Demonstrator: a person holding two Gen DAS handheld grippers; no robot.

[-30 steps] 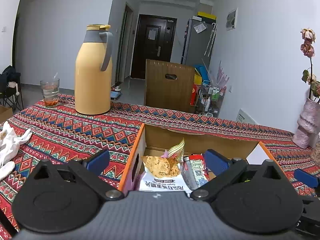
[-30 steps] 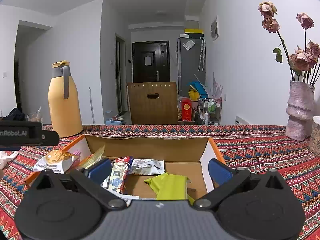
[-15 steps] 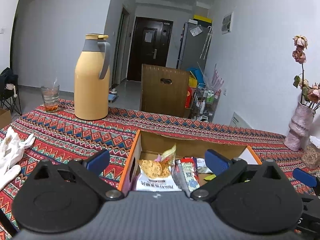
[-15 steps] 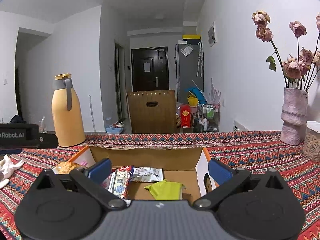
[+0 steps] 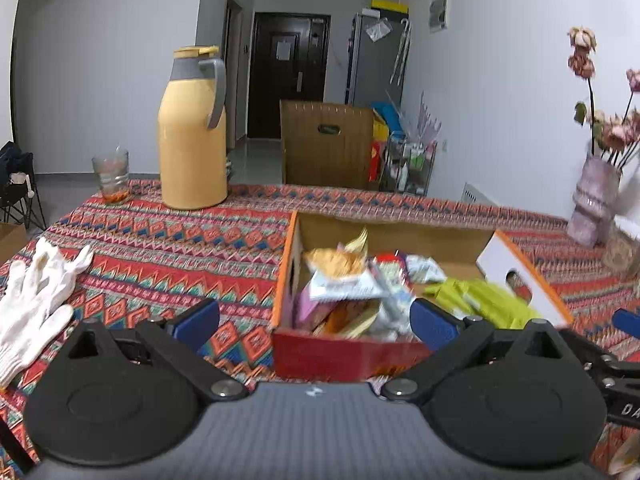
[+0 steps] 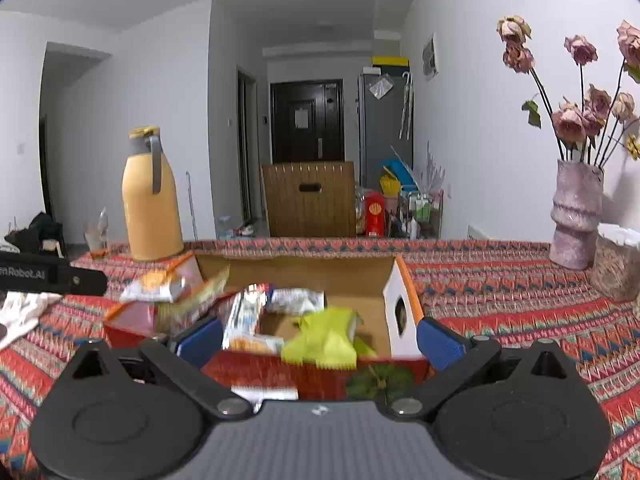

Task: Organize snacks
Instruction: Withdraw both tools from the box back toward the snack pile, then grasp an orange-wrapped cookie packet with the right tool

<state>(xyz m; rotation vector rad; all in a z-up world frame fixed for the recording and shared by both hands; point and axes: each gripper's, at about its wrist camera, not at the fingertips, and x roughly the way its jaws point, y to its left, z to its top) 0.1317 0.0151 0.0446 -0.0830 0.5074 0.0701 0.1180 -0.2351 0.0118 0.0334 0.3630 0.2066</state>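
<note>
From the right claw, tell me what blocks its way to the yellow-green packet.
Only the box's red near wall stands between the open right claw and the yellow-green packet; from above nothing covers the packet.

Yellow jug [image 5: 192, 136], zigzag-patterned red tablecloth [image 5: 168, 256], lime-green snack packet [image 6: 326, 336].

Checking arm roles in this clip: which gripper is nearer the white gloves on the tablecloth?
Left. The white gloves lie just left of the left gripper. The right gripper faces the snack box, gloves at its far left edge.
</note>
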